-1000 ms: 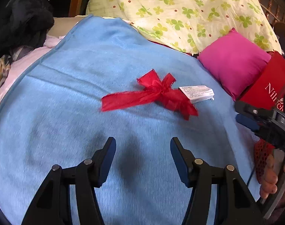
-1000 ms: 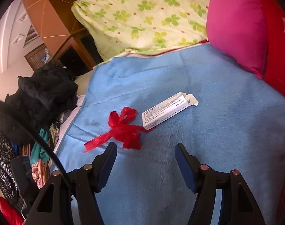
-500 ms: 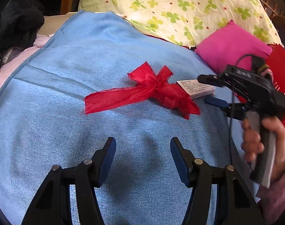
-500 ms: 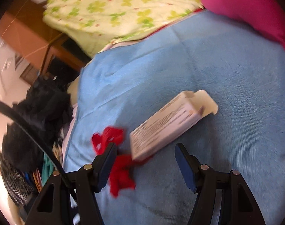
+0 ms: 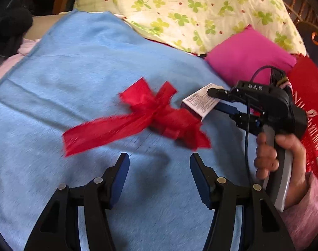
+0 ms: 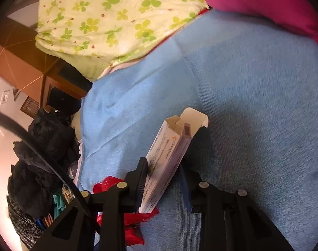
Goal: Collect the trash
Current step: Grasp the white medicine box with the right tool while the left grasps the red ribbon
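The left claw (image 5: 159,174) hangs with its fingers apart over the blue blanket (image 5: 75,79), holding nothing. Just beyond it lies a red ribbon bow (image 5: 146,115). To the bow's right, the right claw (image 6: 165,179) is clamped on a white cardboard box (image 6: 169,156), one end touching the bow. A pink cushion (image 5: 248,54) sits behind.

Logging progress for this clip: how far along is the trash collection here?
Nothing looks collected yet. In hand: the right tongs are closed on the white carton, its flap end open, tilted up off the blue blanket. Left: the red ribbon bow lies on the blanket ahead of the open, empty left tongs. No bin is visible.
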`<action>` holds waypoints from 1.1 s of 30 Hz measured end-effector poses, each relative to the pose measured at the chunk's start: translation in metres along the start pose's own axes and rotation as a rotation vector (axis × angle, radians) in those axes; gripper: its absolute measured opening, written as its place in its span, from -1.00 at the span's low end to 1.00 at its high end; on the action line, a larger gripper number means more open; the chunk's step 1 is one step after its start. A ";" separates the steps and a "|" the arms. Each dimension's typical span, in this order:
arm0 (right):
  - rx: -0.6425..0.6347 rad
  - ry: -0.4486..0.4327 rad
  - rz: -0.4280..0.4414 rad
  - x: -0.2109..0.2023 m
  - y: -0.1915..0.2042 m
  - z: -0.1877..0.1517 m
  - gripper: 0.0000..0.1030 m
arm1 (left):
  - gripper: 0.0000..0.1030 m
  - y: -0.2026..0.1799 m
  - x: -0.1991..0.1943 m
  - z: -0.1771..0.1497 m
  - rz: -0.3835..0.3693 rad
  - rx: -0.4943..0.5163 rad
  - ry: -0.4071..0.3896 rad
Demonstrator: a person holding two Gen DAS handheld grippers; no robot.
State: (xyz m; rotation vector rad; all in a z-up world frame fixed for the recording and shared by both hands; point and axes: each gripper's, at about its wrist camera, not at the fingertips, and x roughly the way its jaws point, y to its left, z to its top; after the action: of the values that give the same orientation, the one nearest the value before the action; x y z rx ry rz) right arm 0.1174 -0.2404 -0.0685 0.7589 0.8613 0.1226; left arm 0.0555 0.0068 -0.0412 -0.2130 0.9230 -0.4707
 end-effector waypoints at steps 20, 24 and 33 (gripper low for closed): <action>-0.239 -0.133 -0.152 -0.075 0.034 -0.016 -0.38 | 0.27 0.013 0.054 0.042 -0.195 -0.202 0.051; -0.262 -0.149 -0.160 -0.087 0.038 -0.023 -0.38 | -0.23 0.010 0.056 0.043 -0.198 -0.195 0.058; -0.322 -0.166 -0.171 -0.105 0.050 -0.040 -0.38 | -0.35 -0.012 0.040 0.045 -0.135 -0.102 0.020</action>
State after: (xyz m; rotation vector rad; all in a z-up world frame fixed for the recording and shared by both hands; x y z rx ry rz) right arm 0.0287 -0.2219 0.0151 0.3866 0.7223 0.0434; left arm 0.1084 -0.0238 -0.0384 -0.3655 0.9571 -0.5520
